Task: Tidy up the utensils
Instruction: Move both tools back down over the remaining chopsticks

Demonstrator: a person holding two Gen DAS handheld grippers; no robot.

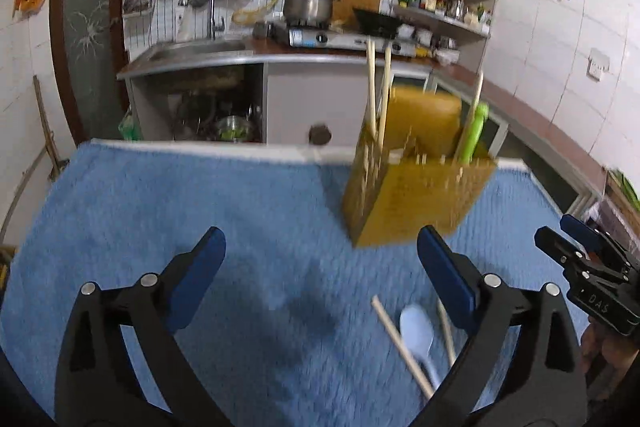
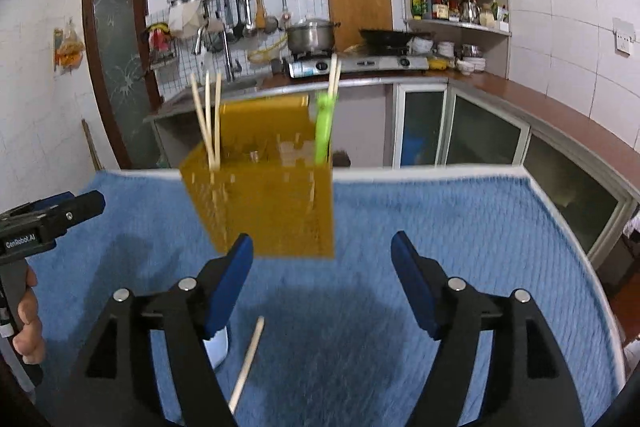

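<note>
A yellow perforated utensil holder [image 1: 416,203] stands on the blue towel [image 1: 180,211], holding several wooden chopsticks [image 1: 378,87] and a green utensil [image 1: 474,135]. It also shows in the right wrist view [image 2: 272,203], with chopsticks [image 2: 208,123] and the green utensil [image 2: 324,131]. My left gripper [image 1: 320,275] is open and empty above the towel. A white spoon [image 1: 418,335] and two loose chopsticks [image 1: 400,343] lie by its right finger. My right gripper [image 2: 322,279] is open and empty; a loose chopstick [image 2: 248,363] and the partly hidden spoon [image 2: 218,347] lie beneath it.
The right gripper shows at the right edge of the left wrist view [image 1: 592,267]; the left one shows at the left of the right wrist view [image 2: 52,219]. The towel's far edge [image 2: 440,173] ends before kitchen cabinets, a sink [image 1: 196,51] and a stove [image 2: 360,65].
</note>
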